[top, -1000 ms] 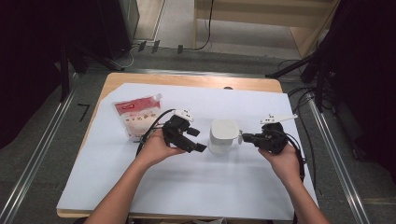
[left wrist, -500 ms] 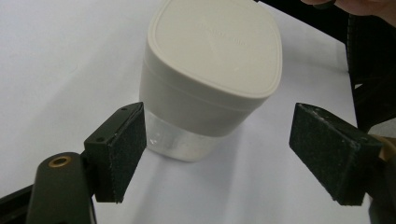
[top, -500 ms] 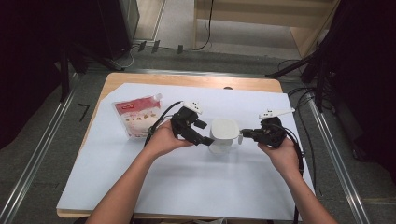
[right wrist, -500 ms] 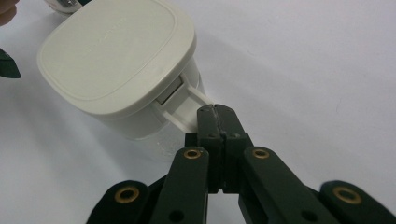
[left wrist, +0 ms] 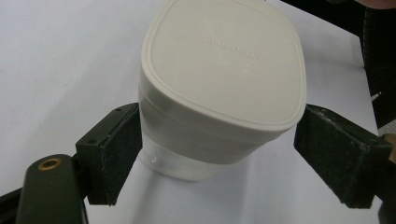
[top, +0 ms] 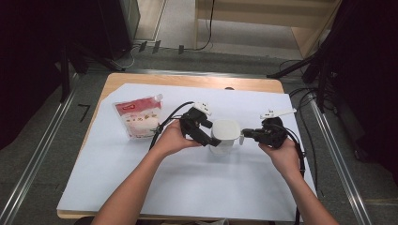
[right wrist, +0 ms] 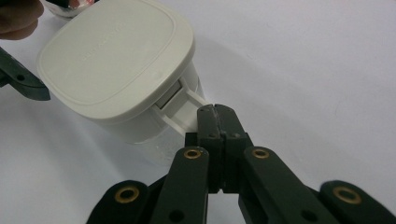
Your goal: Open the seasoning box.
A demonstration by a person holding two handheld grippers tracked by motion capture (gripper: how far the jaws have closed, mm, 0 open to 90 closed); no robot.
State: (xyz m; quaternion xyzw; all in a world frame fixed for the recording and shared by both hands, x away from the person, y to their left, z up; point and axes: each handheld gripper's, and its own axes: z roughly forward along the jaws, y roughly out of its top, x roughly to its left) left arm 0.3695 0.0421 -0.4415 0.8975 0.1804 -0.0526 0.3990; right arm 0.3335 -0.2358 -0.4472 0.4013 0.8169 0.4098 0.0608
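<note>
A white lidded container (top: 225, 131) stands mid-table on the white sheet. My left gripper (top: 212, 138) reaches it from the left. In the left gripper view the container (left wrist: 224, 70) sits between the jaws of my left gripper (left wrist: 226, 156), which have just been opening. The left pad (left wrist: 116, 149) lies by the lid's edge and the right pad (left wrist: 338, 156) stands clear of it. My right gripper (top: 248, 135) comes from the right. In the right gripper view my right gripper (right wrist: 215, 112) is shut on the container's white side handle (right wrist: 187, 109).
A red-and-white pouch (top: 138, 119) lies flat at the sheet's left. The white sheet (top: 187, 187) covers most of the wooden table (top: 187, 80). Cables trail from both grippers. Metal rails run along the floor on both sides.
My left hand has moved right, bringing its jaws around the container's lid. The right gripper and the container have stayed put.
</note>
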